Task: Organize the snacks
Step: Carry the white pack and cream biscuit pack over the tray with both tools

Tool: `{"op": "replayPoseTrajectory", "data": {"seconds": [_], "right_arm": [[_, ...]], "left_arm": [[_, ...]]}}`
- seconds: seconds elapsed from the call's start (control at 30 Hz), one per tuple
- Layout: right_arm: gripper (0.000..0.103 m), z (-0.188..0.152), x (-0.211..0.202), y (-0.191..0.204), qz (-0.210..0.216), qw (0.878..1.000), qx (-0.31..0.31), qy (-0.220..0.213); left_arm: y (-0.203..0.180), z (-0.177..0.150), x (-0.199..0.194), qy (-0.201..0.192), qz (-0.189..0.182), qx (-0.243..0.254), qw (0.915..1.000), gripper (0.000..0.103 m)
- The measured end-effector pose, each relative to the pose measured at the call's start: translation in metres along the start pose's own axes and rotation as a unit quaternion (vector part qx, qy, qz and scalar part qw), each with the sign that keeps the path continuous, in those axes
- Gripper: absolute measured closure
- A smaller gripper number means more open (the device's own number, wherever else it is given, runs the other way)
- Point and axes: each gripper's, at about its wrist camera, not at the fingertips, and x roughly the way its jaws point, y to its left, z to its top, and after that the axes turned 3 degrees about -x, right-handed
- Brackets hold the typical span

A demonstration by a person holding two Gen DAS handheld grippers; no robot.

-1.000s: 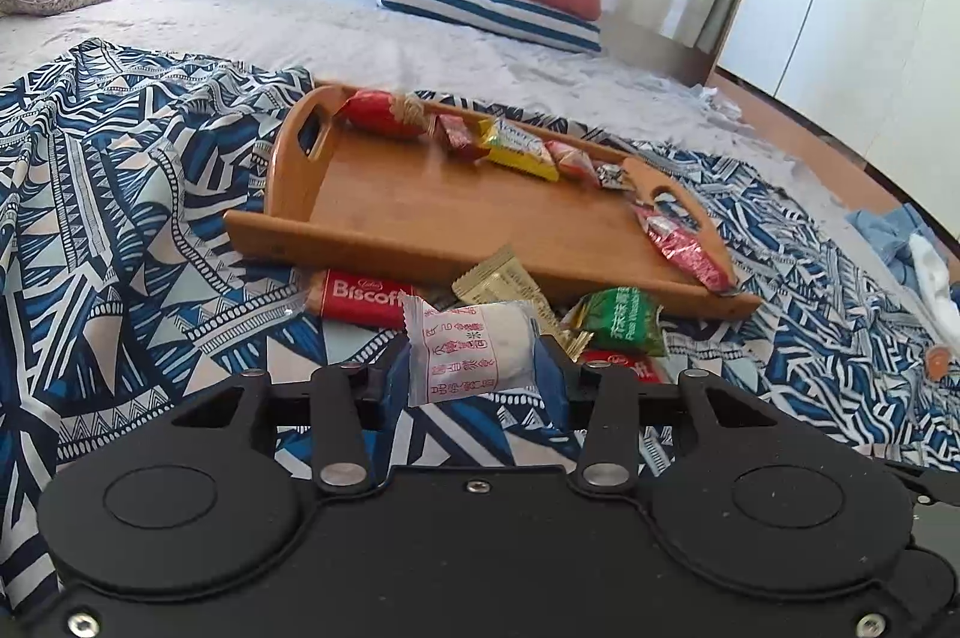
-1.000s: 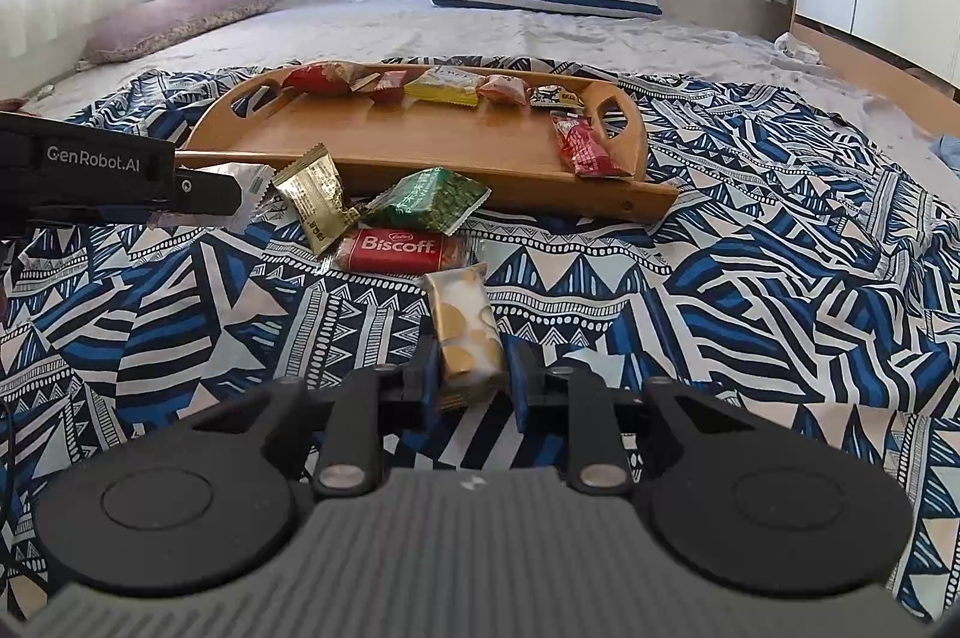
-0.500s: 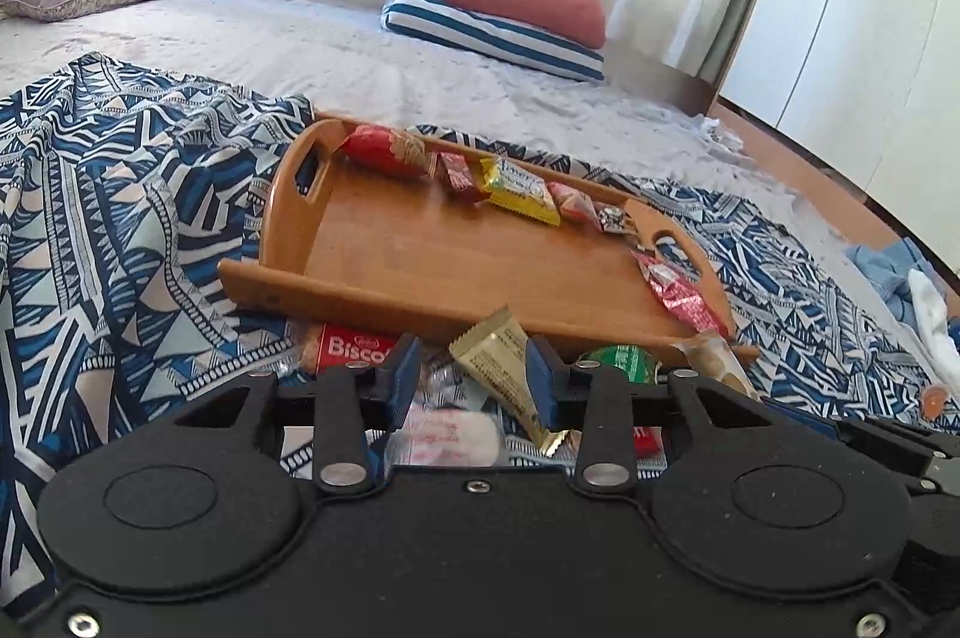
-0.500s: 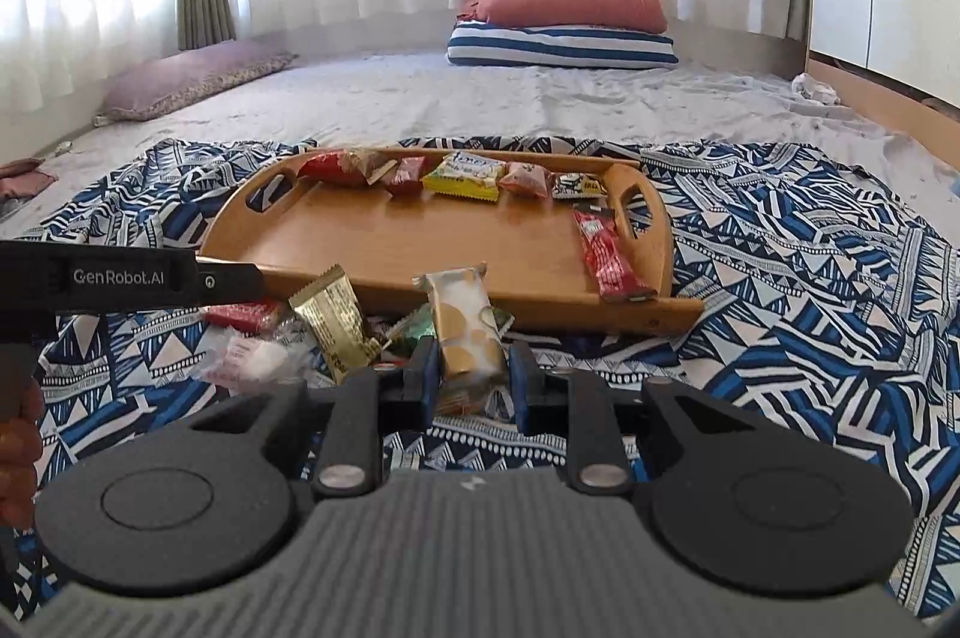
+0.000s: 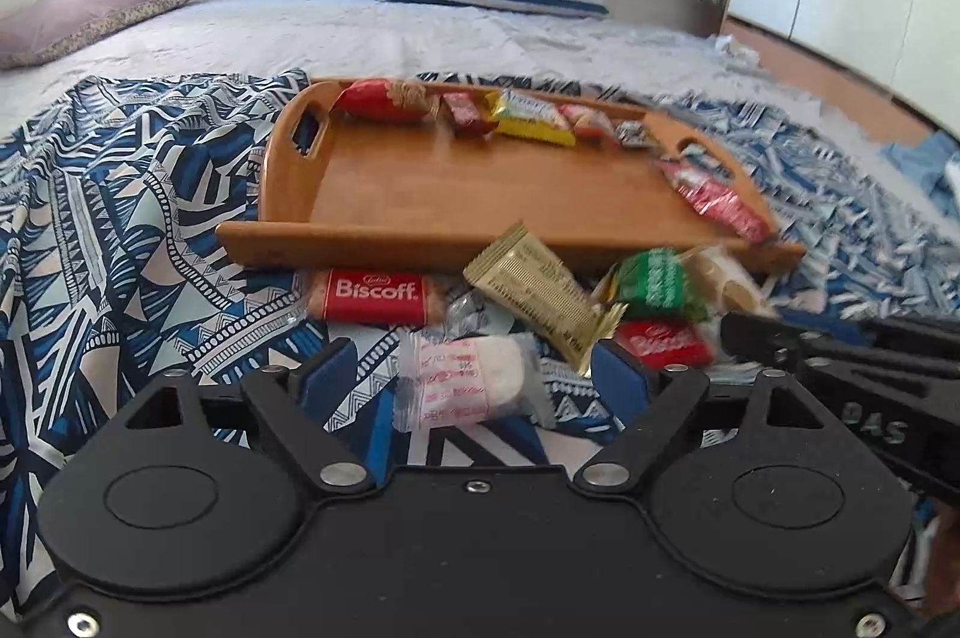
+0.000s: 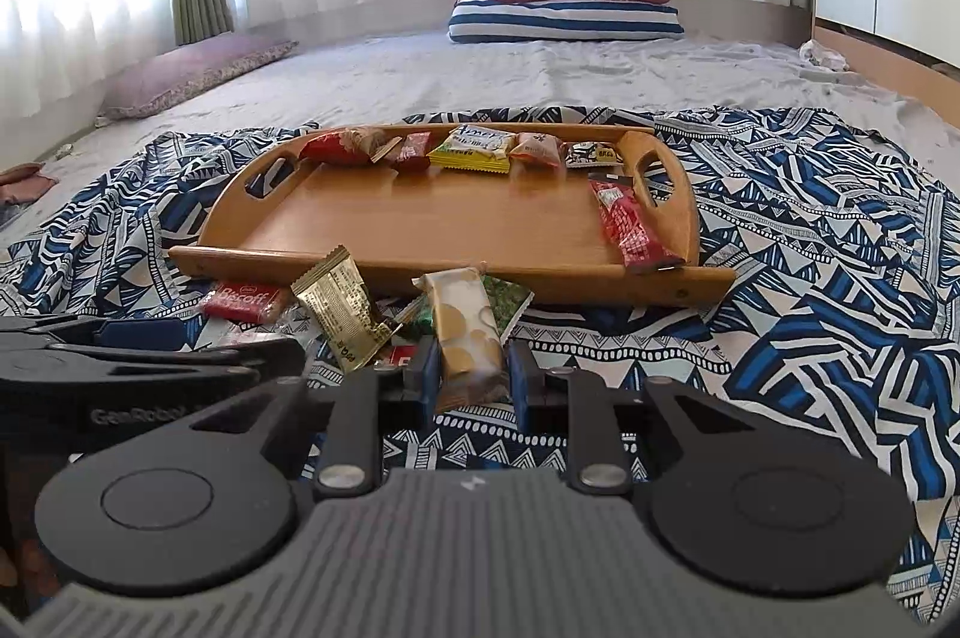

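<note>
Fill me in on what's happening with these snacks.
A person is sorting snacks onto the wooden tray with two tools. The right hand-held gripper is shut on a cream-and-gold cookie packet. The left hand-held gripper is open around a white wrapped candy lying on the patterned cloth. Several snacks already line the tray's far edge.

Smooth, glossy wooden tray — shiny plastic snack wrappers — printed cloth beneath.

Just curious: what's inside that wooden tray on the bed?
The tray holds wrapped snacks: five in a row along its far edge, including a yellow packet, and a long red bar by the right handle. The near rim hides a strip of its floor.
</note>
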Motion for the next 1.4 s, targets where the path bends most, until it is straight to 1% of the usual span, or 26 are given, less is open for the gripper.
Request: {"op": "replayPoseTrajectory", "data": {"seconds": [0.1,0.13,0.17,0.2,0.23,0.27,0.33,0.43,0.47,0.6,0.8,0.9,1.03,1.4], "right_arm": [[0.074,-0.001,0.001,0.000,-0.002,1.000,0.001,0.002],[0.074,-0.001,0.001,-0.001,-0.002,1.000,0.004,0.001],[0.074,-0.001,0.001,-0.001,-0.002,1.000,0.006,0.001],[0.074,-0.001,0.001,-0.002,-0.001,1.000,0.008,0.001],[0.074,-0.001,0.001,-0.002,-0.001,1.000,0.009,0.001],[0.074,-0.002,0.002,-0.003,0.000,1.000,0.009,0.001],[0.074,-0.002,0.003,-0.003,0.001,1.000,0.010,0.003],[0.074,-0.003,0.004,-0.003,0.005,1.000,0.012,0.005],[0.074,-0.003,0.004,-0.002,0.006,1.000,0.012,0.005],[0.074,-0.001,0.004,0.001,0.010,1.000,0.008,0.005],[0.075,0.012,0.011,0.000,0.015,1.000,0.020,-0.002],[0.075,0.020,0.021,-0.001,0.013,1.000,0.022,0.002],[0.075,0.032,0.027,-0.001,0.024,0.999,0.025,-0.002],[0.075,0.060,0.055,0.009,0.040,0.999,0.017,-0.002]], "left_arm": [[-0.007,-0.006,0.013,-0.002,0.041,0.023,0.9989,0.019],[-0.007,-0.008,0.017,-0.001,0.045,0.027,0.9986,0.025],[-0.007,-0.009,0.019,0.000,0.039,0.025,0.9990,0.035],[-0.005,-0.009,0.020,-0.003,0.030,0.017,0.9994,0.038],[-0.004,-0.009,0.019,-0.008,0.026,0.011,0.9996,0.046],[-0.004,-0.008,0.019,-0.011,0.023,0.009,0.9996,0.050],[-0.001,-0.008,0.019,-0.012,0.013,0.004,0.9998,0.052],[0.002,-0.008,0.017,-0.017,-0.005,-0.001,0.9998,0.060],[0.002,-0.008,0.016,-0.017,-0.008,-0.001,0.9998,0.061],[0.003,-0.005,0.009,-0.018,-0.026,-0.005,0.9995,0.061],[0.007,0.005,-0.006,-0.035,-0.050,-0.008,0.9981,0.061],[0.011,0.011,-0.008,-0.043,-0.041,-0.012,0.9981,0.061],[0.018,0.018,-0.009,-0.049,-0.037,-0.015,0.9980,0.061],[0.028,0.048,0.000,-0.069,-0.020,0.008,0.9974,0.061]]}}
